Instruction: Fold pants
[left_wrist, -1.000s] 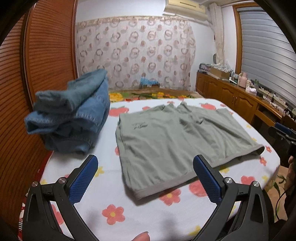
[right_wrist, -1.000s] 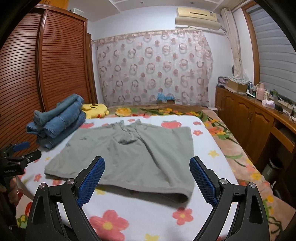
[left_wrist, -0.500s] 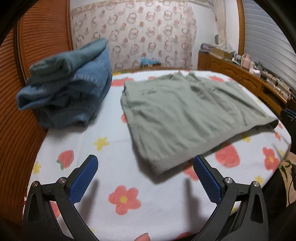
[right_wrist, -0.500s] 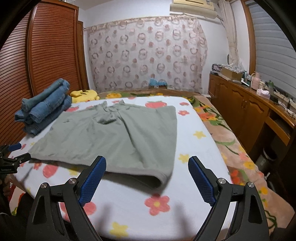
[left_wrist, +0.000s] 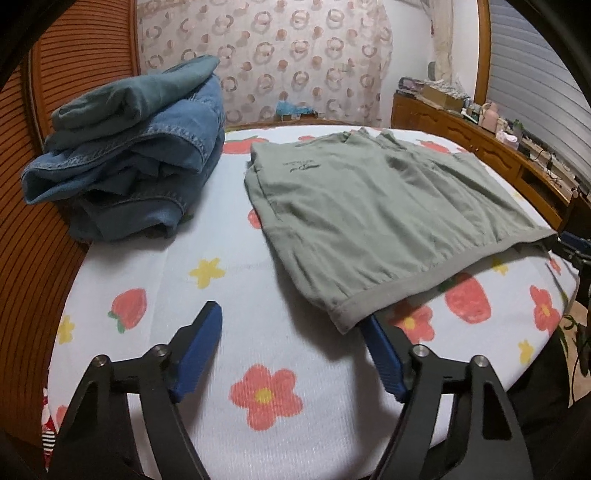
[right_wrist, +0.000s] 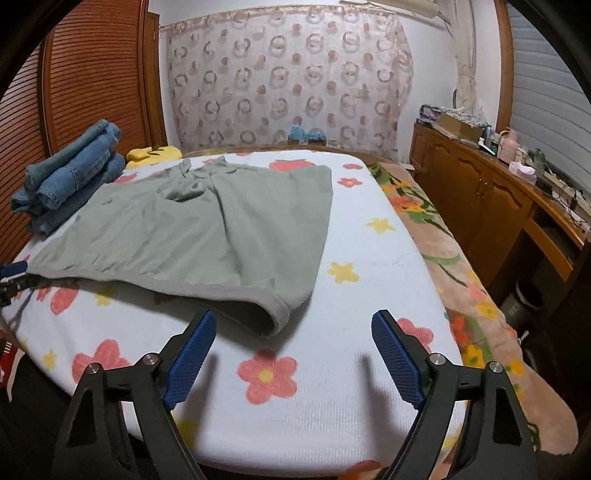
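The grey-green pants (left_wrist: 376, 218), soft, light and floppy, lie flat mid-bed (left_wrist: 258, 439), best pinched at the near hem corners, toward which the left gripper (left_wrist: 291, 339) and right gripper (right_wrist: 291, 343) are closing, fingers gripping nothing.

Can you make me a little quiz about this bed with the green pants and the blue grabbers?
1. True or false: the green pants lie flat on the flowery sheet.
2. What is stacked beside the wooden wardrobe? A) pillows B) folded jeans C) books
3. Which pants edge do the left gripper and right gripper sit near?

Key
1. True
2. B
3. The near banded hem; both grippers' jaws are closing, not yet clamping it.
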